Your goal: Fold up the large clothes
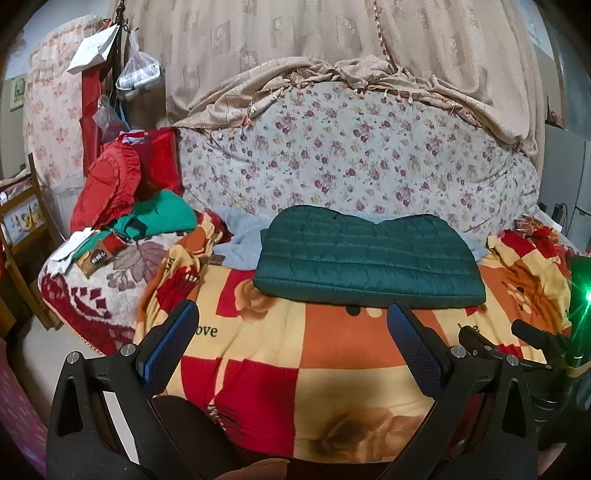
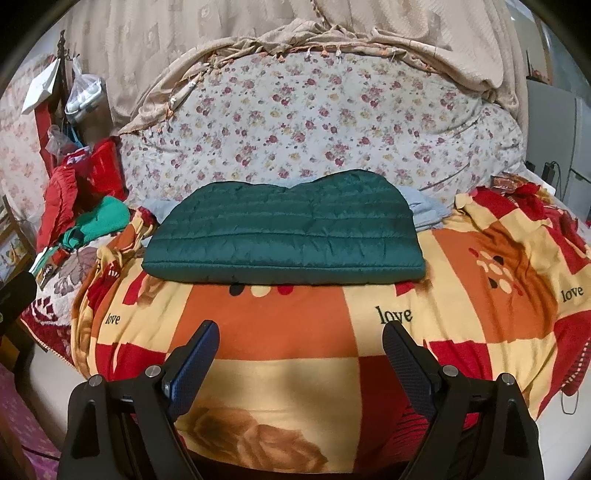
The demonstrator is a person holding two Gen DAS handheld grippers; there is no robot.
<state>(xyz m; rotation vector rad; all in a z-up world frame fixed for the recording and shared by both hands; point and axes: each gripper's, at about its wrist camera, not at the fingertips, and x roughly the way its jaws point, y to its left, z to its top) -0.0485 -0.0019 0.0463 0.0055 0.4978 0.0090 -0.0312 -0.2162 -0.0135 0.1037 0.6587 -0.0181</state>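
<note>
While the bed [image 2: 258, 380] fills both views under its red, orange and cream checked blanket [image 2: 273, 325], the bulk behind it is a flowered quilt [image 2: 314, 122] heaped against the curtain [image 1: 295, 33]. On the blanket, towards the far side of the bed, lies the jacket [image 2: 284, 236], a dark green quilted one, already doubled into a long flat slab with its thick folded edge facing the cameras and its rear edge touching a pale blue cloth [image 2: 421, 208]. By the look of it the folding of this garment is finished or very nearly so; nothing trails loose from it.

Off to the left sits a pile of clothes [image 1: 122, 199], red and bright green, unfolded, which I take to be the work still waiting.

Both tools are held back over the near part of the blanket, well apart from the jacket. The left gripper [image 1: 291, 317] has its jaws spread wide and holds nothing; the right gripper [image 2: 301, 334] likewise stands wide open and empty.

The next move, as I judge it, calls either for one last halving of the jacket, both jaws pinching the two ends of the near edge together, or for setting it aside and reaching left for a fresh garment from the pile.
</note>
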